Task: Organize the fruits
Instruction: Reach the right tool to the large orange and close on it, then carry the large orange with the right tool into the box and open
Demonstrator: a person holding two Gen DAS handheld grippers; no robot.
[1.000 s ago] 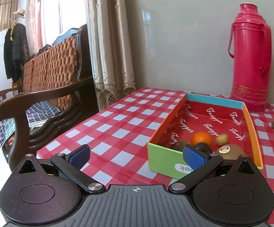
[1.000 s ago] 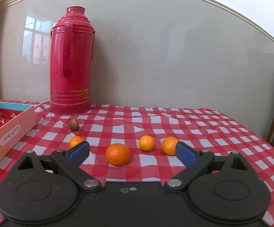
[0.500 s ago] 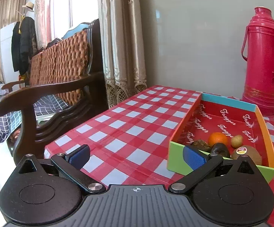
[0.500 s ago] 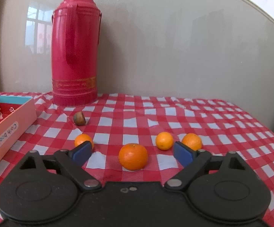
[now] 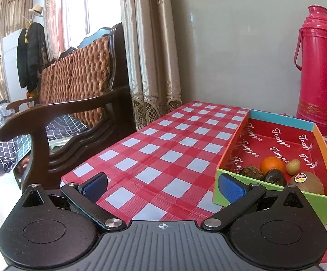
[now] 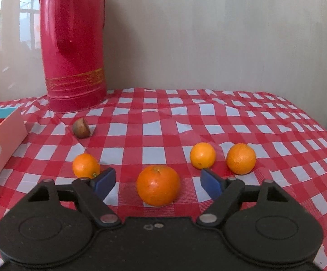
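Observation:
In the right wrist view a large orange lies on the checked cloth between the blue pads of my right gripper. Its jaws are closing, with a gap left on each side of the fruit. Three smaller oranges sit around it: one left, two right. A brown nut-like fruit lies further back. In the left wrist view my left gripper hangs open over the cloth, beside the colourful box holding an orange, a kiwi and other small fruits.
A tall red thermos stands at the back against the grey wall. The box's pink side is at the left of the right wrist view. A wooden armchair and curtains stand beyond the table's left edge.
My right gripper has moved forward and lower onto the large orange, and its pads have drawn closer together around it. The left wrist view has shifted slightly leftward.

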